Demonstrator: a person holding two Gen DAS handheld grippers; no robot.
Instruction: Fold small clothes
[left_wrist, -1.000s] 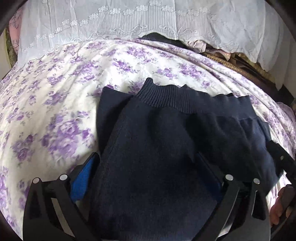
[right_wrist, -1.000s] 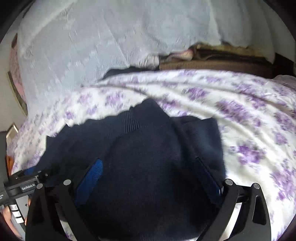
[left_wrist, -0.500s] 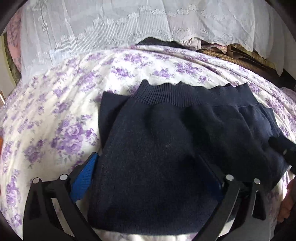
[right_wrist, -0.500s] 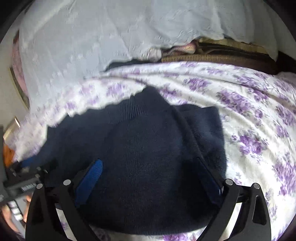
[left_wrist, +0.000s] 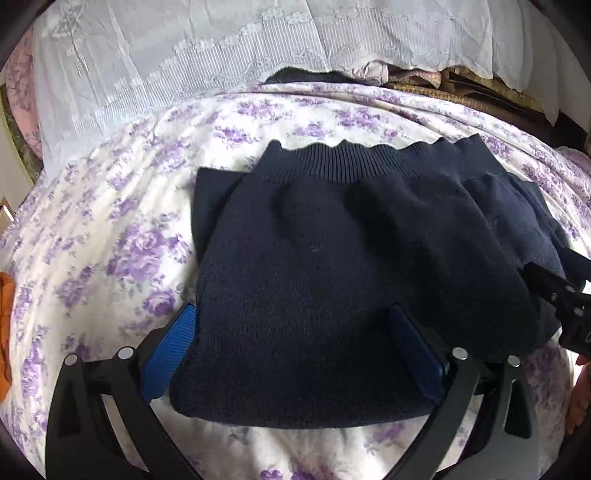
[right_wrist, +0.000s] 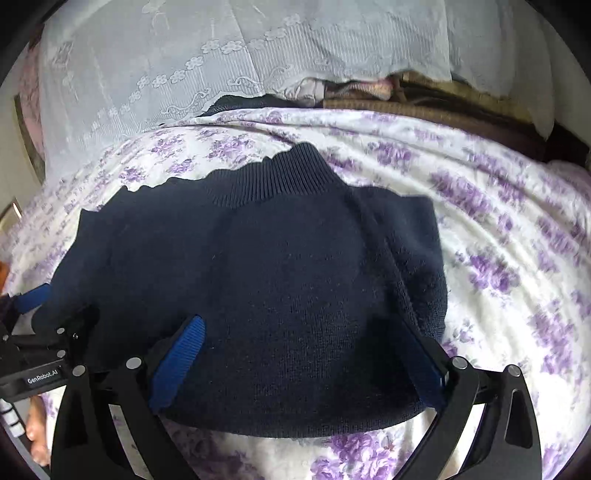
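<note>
The navy knit (left_wrist: 351, 266) lies folded on the floral bed (left_wrist: 122, 221), long axis running side to side, ribbed band away. Left tongs (left_wrist: 295, 354) and right tongs (right_wrist: 299, 365) both straddle its near edge, released, equally near.

Navy sweater (left_wrist: 332, 266), purple-flowered white bedspread (left_wrist: 122, 229)

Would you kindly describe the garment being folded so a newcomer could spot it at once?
Start at the bedspread, white with purple flowers, below a white lace cloth. The navy knit garment lies folded in its middle. It is the only dark piece there, with a ribbed band along its far edge.
</note>
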